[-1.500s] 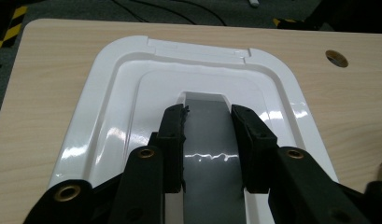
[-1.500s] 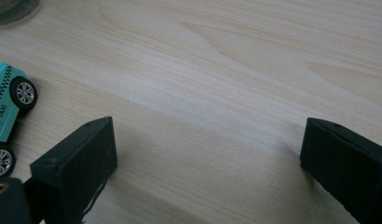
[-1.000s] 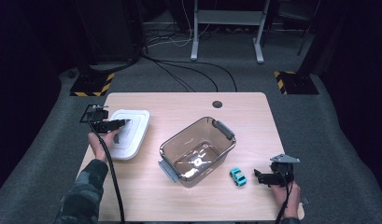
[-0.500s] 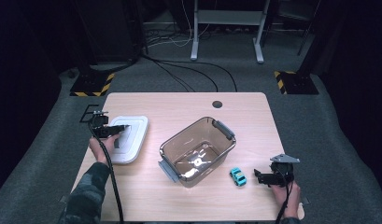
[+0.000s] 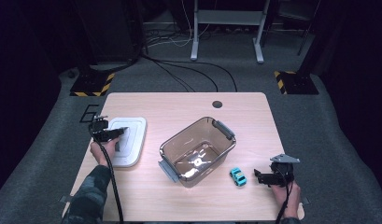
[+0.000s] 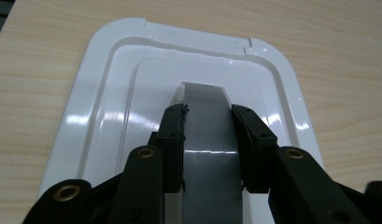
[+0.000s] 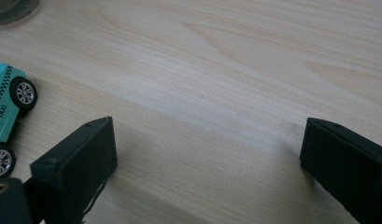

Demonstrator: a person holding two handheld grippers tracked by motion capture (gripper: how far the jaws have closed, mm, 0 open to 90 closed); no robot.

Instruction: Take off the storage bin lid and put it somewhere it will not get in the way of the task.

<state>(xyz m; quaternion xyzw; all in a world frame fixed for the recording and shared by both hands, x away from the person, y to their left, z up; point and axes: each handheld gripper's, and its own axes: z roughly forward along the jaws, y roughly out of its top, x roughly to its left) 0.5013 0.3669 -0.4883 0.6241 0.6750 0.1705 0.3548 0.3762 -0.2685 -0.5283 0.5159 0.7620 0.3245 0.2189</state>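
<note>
A white rectangular lid (image 5: 131, 142) lies at the table's left side. My left gripper (image 5: 121, 132) is shut on the grey handle (image 6: 207, 140) in the middle of the lid (image 6: 109, 88), one black jaw pressed to each side of it. A clear plastic bin (image 5: 198, 149) with grey end handles stands open and empty at the table's centre. To its right a small teal toy taxi (image 5: 237, 177) sits on the wood. My right gripper (image 5: 259, 176) rests low beside it, open, its jaws wide apart over bare table (image 7: 207, 140), with the taxi (image 7: 4, 116) just left of them.
The wooden table (image 5: 179, 105) has a dark round hole (image 5: 217, 104) near its far edge. Beyond the table are cables, a metal stand (image 5: 226, 28) and yellow-black striped floor plates (image 5: 90, 86) on grey carpet. The person's sleeves come in from the bottom edge.
My left hand has come down and toward the person with the lid in its jaws, bringing the lid lower onto the table. The right gripper and taxi have kept still.
</note>
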